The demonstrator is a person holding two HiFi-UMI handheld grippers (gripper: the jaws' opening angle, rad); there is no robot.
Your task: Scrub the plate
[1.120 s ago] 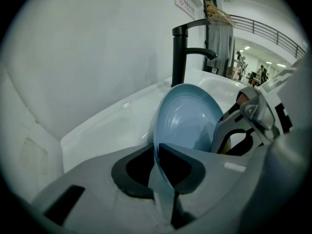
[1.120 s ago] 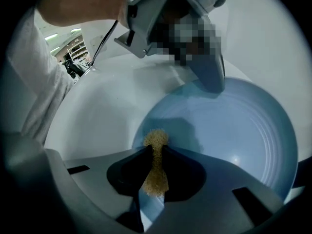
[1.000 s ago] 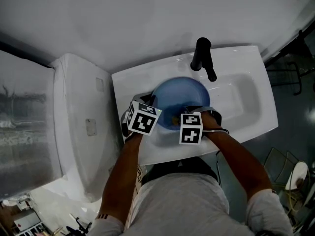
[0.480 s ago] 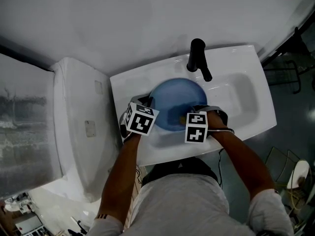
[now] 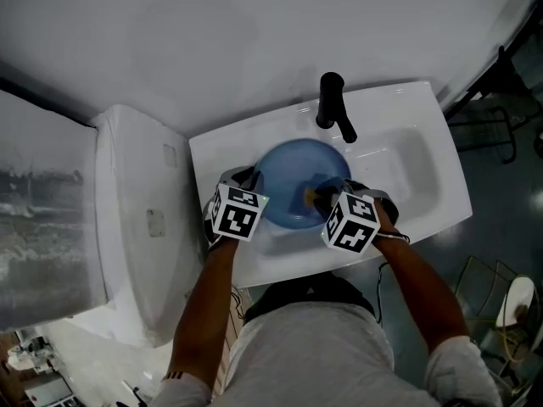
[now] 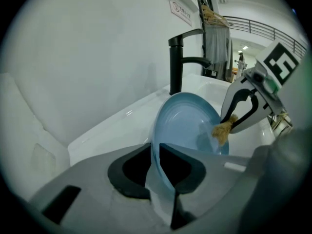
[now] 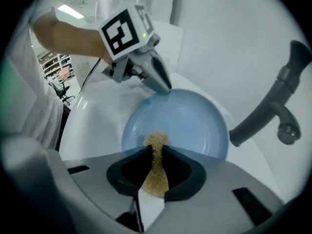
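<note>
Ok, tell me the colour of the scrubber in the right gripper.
Tan-brown; the scrubber shows best in the right gripper view.

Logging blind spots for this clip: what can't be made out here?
Head view: the right tongs' body covers most of the scrub pad.
Head view: the plate hides the sink floor beneath it.
Left gripper view: the left tongs' body hides the plate's near rim.

Washroom corner, white basin (image 5: 405,97), black tap (image 5: 332,105), plain wall (image 5: 212,41)

Overhead head view; both gripper views face plate (image 5: 288,185).
</note>
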